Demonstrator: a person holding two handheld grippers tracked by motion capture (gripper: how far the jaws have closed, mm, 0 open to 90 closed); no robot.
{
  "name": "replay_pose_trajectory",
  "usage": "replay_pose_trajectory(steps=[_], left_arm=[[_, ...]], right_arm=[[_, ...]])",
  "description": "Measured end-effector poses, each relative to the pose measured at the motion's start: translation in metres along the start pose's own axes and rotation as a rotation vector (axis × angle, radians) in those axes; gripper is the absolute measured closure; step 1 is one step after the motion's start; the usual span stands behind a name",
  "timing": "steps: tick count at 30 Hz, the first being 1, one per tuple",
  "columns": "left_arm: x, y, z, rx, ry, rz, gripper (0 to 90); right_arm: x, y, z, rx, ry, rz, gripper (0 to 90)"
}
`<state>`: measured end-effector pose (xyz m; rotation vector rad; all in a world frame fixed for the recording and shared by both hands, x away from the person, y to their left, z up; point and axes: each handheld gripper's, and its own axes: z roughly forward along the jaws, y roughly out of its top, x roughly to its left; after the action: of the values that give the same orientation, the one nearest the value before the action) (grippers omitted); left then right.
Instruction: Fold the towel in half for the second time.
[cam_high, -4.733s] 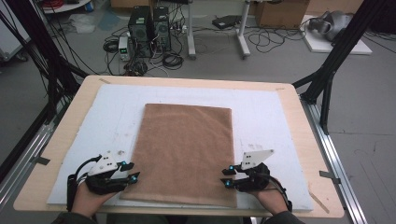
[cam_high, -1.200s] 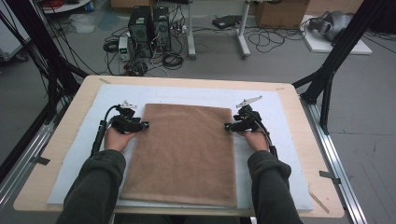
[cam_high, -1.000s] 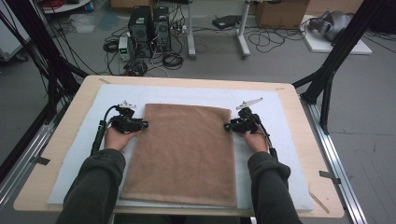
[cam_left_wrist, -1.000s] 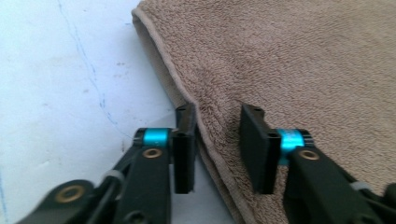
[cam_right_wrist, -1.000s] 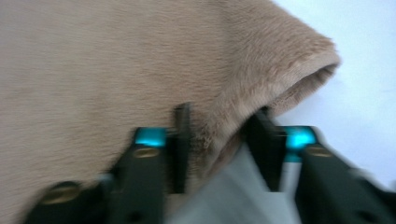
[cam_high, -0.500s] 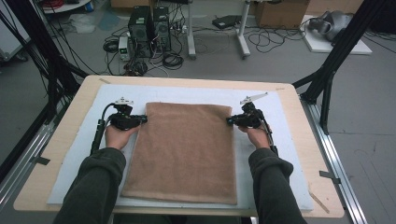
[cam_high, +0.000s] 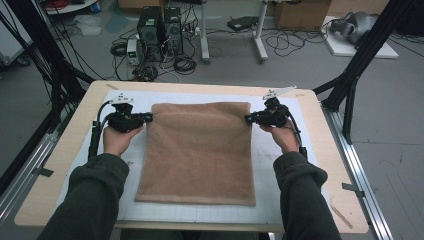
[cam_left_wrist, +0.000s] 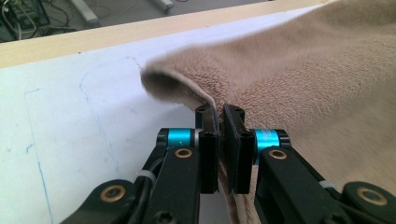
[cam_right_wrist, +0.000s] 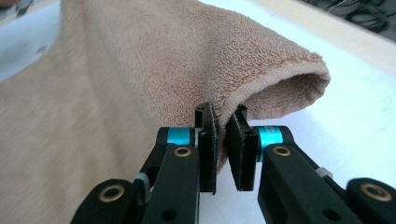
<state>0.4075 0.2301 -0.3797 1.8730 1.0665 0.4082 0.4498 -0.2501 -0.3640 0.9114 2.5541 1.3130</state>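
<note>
A brown towel (cam_high: 200, 150) lies lengthwise on the white mat, its far end lifted off the surface. My left gripper (cam_high: 148, 118) is shut on the towel's far left corner; in the left gripper view the black jaws (cam_left_wrist: 223, 140) pinch the towel's (cam_left_wrist: 299, 84) edge between them. My right gripper (cam_high: 248, 119) is shut on the far right corner, and in the right gripper view its jaws (cam_right_wrist: 223, 140) clamp the folded towel (cam_right_wrist: 187, 60) edge. Both pairs of jaws closed on the cloth within the last second. The near end of the towel still rests on the mat.
A white gridded mat (cam_high: 280, 165) covers the wooden table (cam_high: 60, 165). Black frame posts (cam_high: 360, 60) stand at the table's far corners. On the floor beyond lie computer towers (cam_high: 160, 25), cables and boxes. Both forearms in dark sleeves flank the towel.
Both grippers have risen at the far corners, taking the towel's far edge up with them. The far end, flat a second ago, now hangs lifted between the two grippers.
</note>
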Motion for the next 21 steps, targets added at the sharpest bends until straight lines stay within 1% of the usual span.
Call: replay_pose_trajectory(steps=[1, 2, 3, 4, 5, 6, 8, 9, 12, 14, 15, 17, 18, 19, 21], left_arm=[[-0.003, -0.003, -0.005, 0.003, 0.000, 0.022, 84.5], [-0.005, -0.008, -0.010, -0.010, -0.007, 0.017, 84.5], [-0.007, -0.012, -0.015, -0.008, -0.014, 0.021, 84.5], [-0.010, -0.017, -0.018, -0.002, -0.020, 0.025, 84.5], [-0.011, -0.023, -0.022, -0.001, -0.031, 0.030, 84.4], [-0.014, -0.028, -0.026, -0.003, -0.038, 0.034, 84.3], [-0.020, -0.038, -0.031, 0.006, -0.054, 0.048, 84.3], [-0.023, -0.042, -0.032, 0.017, -0.055, 0.071, 84.2], [-0.032, -0.055, -0.037, 0.042, -0.072, 0.105, 84.0], [-0.037, -0.065, -0.041, 0.037, -0.086, 0.103, 84.0], [-0.040, -0.070, -0.043, 0.041, -0.086, 0.114, 84.0], [-0.042, -0.081, -0.043, 0.056, -0.104, 0.102, 83.8], [-0.044, -0.084, -0.043, 0.072, -0.106, 0.113, 83.8], [-0.046, -0.088, -0.042, 0.069, -0.108, 0.111, 83.6], [-0.046, -0.093, -0.040, 0.084, -0.115, 0.109, 82.9]], right_arm=[[0.004, 0.000, -0.002, 0.007, 0.014, -0.006, 83.4], [0.008, 0.001, -0.004, 0.009, 0.025, -0.013, 83.3], [0.013, 0.001, -0.006, 0.016, 0.028, -0.015, 83.3], [0.017, 0.000, -0.009, 0.007, 0.039, -0.024, 83.3], [0.020, -0.003, -0.010, -0.004, 0.053, -0.021, 83.2], [0.023, -0.007, -0.012, -0.002, 0.060, -0.014, 83.3], [0.029, -0.018, -0.012, 0.009, 0.077, -0.001, 83.2], [0.033, -0.023, -0.012, 0.012, 0.081, -0.002, 83.2], [0.041, -0.043, -0.010, 0.031, 0.101, 0.011, 83.2], [0.046, -0.056, -0.009, 0.044, 0.116, 0.023, 83.1], [0.048, -0.062, -0.008, 0.040, 0.124, 0.023, 83.1], [0.052, -0.074, -0.007, 0.059, 0.141, 0.038, 83.1], [0.053, -0.080, -0.006, 0.060, 0.143, 0.041, 83.1], [0.054, -0.085, -0.005, 0.061, 0.149, 0.049, 83.0], [0.054, -0.093, -0.002, 0.066, 0.158, 0.055, 81.6]])
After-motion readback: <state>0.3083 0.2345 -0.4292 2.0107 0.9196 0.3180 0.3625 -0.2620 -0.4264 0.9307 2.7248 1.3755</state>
